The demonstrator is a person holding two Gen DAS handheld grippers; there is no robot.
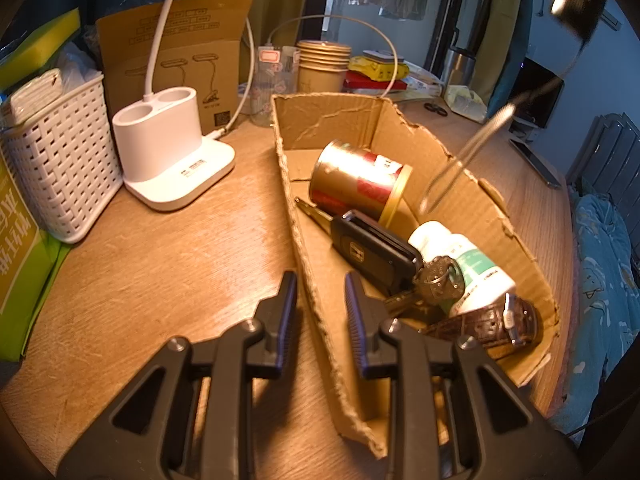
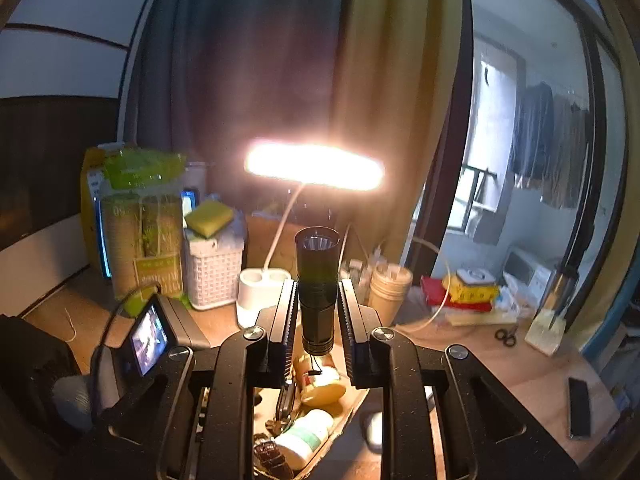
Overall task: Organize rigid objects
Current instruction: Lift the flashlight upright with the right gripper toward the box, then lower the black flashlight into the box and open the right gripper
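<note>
A torn cardboard box (image 1: 404, 120) lies on the wooden desk. It holds a gold and red can (image 1: 356, 180) on its side, a black car key (image 1: 368, 248) with a key ring, a white pill bottle (image 1: 472, 268) and a brown leather watch (image 1: 488, 324). My left gripper (image 1: 320, 296) is open and empty, straddling the box's near wall. My right gripper (image 2: 318, 300) is shut on a black flashlight (image 2: 318, 276), held upright high above the box (image 2: 352, 404); the bottle (image 2: 306, 436) and watch (image 2: 274, 456) show below.
A white lamp base (image 1: 168, 152) and a white woven basket (image 1: 60, 168) stand at the left. Paper cups (image 1: 322, 64), a jar and books are behind the box. The lit lamp head (image 2: 314, 168) hangs ahead of my right gripper. Scissors (image 2: 506, 336) and a phone (image 2: 580, 408) lie at right.
</note>
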